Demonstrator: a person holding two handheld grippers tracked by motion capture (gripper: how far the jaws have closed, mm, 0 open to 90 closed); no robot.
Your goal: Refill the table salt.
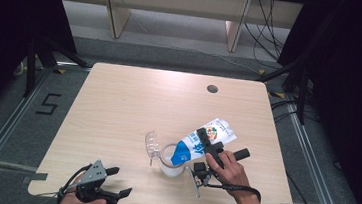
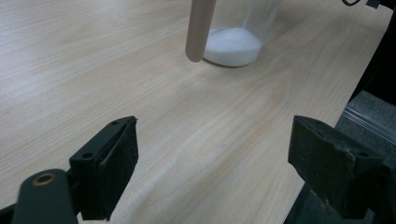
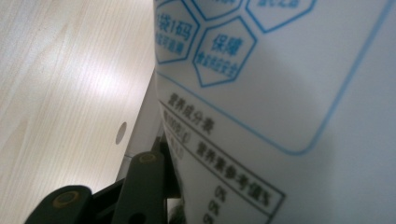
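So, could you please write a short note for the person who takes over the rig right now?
Right gripper: shut on the bag, which is tilted with its lower end over the clear cup.
Left gripper: open, holding nothing, near the front edge of the table.
Cup: stands mid-table, its hinged lid open to one side, with white powder in the bottom.
Done: some powder is in the cup.
Left: probably finish pouring, set the bag down, perhaps close the lid.
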